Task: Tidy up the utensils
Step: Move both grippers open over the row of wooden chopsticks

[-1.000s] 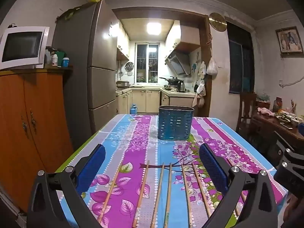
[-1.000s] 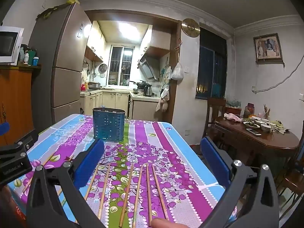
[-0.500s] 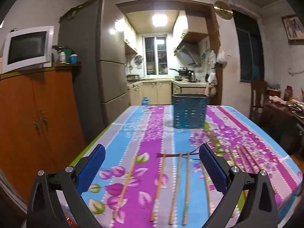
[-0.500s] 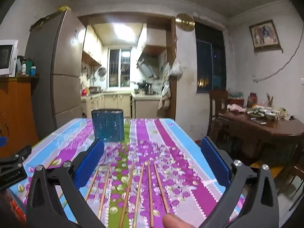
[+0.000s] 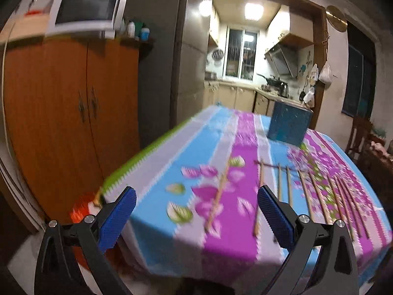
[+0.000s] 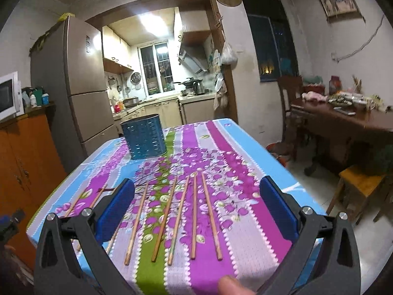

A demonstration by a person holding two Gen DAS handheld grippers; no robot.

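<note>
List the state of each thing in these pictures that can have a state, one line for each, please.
Left gripper: open, holding nothing.
Right gripper: open, holding nothing.
Chopsticks: lying flat on the tablecloth, side by side.
Blue utensil holder: upright; no utensils stick out.
Cabinet doors: closed.
Kitchen ceiling light: on.

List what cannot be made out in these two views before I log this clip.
- Inside of the blue basket: right wrist view, its own wall hides it; contents unknown.
- Chopstick count: left wrist view, motion blur smears the chopsticks; right wrist view, the left finger of the right hand-held gripper covers some.
- Left hand-held gripper: open, nothing between its fingers; near table edge blurred.
</note>
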